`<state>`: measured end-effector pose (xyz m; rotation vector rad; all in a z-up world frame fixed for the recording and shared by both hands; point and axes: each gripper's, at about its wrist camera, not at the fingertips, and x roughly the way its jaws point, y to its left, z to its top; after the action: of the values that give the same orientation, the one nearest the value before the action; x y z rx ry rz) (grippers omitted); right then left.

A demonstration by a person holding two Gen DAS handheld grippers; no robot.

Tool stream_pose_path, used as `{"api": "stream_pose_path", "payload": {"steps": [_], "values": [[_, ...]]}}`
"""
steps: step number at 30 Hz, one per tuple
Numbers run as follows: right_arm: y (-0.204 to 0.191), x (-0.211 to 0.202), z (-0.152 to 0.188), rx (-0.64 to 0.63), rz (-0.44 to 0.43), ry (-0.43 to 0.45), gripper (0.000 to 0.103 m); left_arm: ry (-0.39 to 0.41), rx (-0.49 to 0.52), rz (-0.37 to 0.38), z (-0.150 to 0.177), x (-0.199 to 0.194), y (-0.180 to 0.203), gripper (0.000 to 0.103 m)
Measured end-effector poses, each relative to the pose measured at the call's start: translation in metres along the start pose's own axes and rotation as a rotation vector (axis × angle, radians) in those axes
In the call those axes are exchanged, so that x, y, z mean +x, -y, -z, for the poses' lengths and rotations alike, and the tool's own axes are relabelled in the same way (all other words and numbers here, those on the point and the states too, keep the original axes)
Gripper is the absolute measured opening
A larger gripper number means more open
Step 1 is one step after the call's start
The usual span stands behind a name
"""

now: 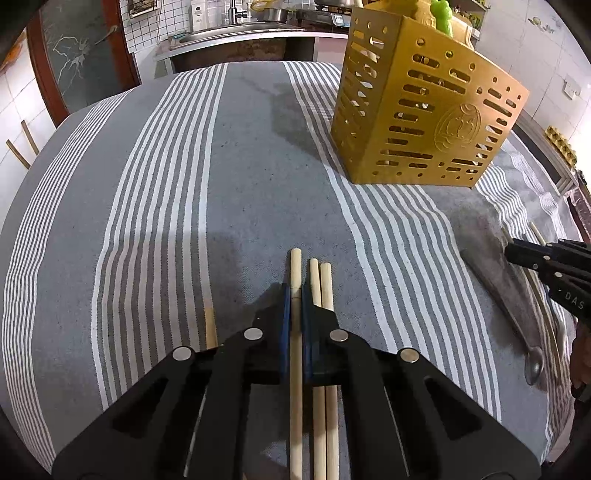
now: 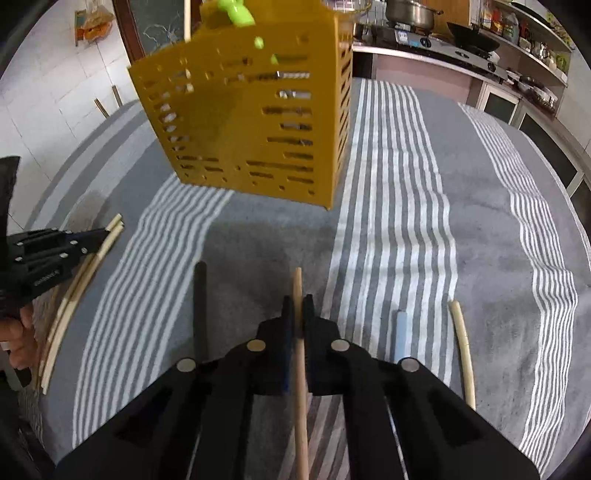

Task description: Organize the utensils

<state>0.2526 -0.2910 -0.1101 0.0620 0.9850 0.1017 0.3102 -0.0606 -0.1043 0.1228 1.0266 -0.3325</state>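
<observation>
Clamped in the left gripper (image 1: 295, 295) is one pale chopstick (image 1: 295, 350), its long axis running away toward the yellow holder (image 1: 424, 122). Only the right wrist view shows the right gripper (image 2: 298, 306) pinched on a second chopstick (image 2: 301, 369), likewise pointed away, beside a black stick (image 2: 200, 306).

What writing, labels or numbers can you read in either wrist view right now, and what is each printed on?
"DAS": white letters on the side of the right gripper, cut off at the frame edge.
White print on the side of the left gripper: too small and blurred to read.
Round embossed emblem on the yellow utensil holder: no legible words.
Labels on the bottles on the kitchen shelf: too small to read.
</observation>
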Motion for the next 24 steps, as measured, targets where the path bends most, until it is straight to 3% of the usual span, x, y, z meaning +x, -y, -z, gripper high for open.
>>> {"api": "stream_pose_path", "payload": {"steps": [7,24], "values": [[0.001,-0.036,-0.003,0.007,-0.027,0.105,0.005,0.039,0.022,-0.005,0.000,-0.018,0.007,0.004],[0.021,-0.122,-0.008,0.016,-0.079,0.364,0.006,0.263,0.000,-0.028,-0.017,-0.116,0.009,0.004]]}}
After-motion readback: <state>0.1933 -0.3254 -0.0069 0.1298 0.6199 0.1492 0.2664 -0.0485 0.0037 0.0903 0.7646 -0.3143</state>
